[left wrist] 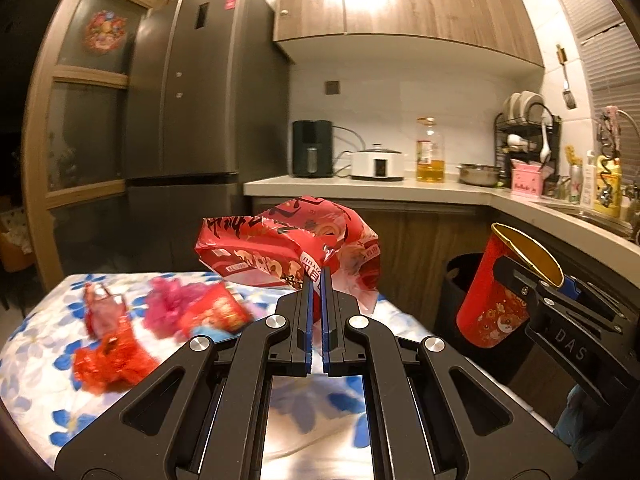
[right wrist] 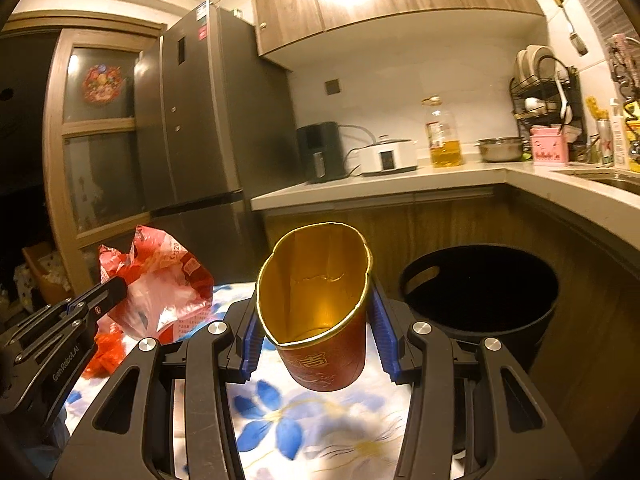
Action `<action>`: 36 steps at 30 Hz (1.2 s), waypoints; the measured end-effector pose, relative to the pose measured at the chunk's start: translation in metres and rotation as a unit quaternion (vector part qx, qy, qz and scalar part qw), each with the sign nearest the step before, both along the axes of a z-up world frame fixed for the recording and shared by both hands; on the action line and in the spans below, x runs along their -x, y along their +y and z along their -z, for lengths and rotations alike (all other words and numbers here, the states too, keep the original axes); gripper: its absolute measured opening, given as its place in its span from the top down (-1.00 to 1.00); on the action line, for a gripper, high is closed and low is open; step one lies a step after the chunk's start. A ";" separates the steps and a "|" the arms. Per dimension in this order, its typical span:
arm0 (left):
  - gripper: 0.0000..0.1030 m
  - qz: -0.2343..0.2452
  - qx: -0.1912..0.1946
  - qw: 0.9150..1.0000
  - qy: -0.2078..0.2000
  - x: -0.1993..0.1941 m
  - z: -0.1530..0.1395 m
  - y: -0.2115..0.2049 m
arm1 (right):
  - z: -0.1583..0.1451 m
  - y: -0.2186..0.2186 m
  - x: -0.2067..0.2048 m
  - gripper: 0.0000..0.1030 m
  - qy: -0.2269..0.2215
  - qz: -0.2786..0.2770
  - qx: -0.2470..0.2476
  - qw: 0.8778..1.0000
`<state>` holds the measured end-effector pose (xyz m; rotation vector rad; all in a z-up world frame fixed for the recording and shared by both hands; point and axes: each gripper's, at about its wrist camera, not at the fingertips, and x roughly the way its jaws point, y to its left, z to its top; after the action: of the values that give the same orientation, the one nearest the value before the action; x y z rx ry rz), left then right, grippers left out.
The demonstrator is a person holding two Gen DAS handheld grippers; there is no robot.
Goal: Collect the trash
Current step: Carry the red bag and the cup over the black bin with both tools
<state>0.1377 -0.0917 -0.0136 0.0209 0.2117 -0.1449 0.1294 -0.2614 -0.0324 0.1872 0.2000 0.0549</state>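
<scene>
Trash in both grippers and more on the table. Biggest first: tall grey fridge [left wrist: 188, 92] at the back left, beside a kitchen counter [left wrist: 360, 190] with an air fryer [left wrist: 313, 149], a white cooker [left wrist: 377, 162] and an oil bottle [left wrist: 430, 151]. Black bin [right wrist: 480, 304] on the floor, just beyond the table's right end, below the counter. Table [left wrist: 36, 364] under a white cloth with blue flowers. Red snack bag [left wrist: 280, 240], crumpled, lifted clear of the table, pinched at one edge between the nearly closed jaws of the left gripper [left wrist: 317, 280]. Red paper cup [right wrist: 324, 320] with gold lining, squashed out of round, mouth toward the camera, clamped at its sides between the blue pads [right wrist: 250, 344] of the right gripper [right wrist: 318, 312], up in the air just left of the bin. Smaller red scraps [left wrist: 112, 356] and a pink wad [left wrist: 168, 308] lying on the cloth, blurred, left of the bag.
</scene>
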 end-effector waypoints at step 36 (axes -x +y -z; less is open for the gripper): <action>0.96 0.198 0.014 0.980 0.010 -0.085 0.006 -0.183 | -0.015 -0.140 -0.030 0.09 -0.028 0.141 0.013 0.990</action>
<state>0.2224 -0.2750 -0.0199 0.0342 0.2246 -0.5456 0.1593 -0.4018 -0.0169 0.1855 0.1177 -0.2227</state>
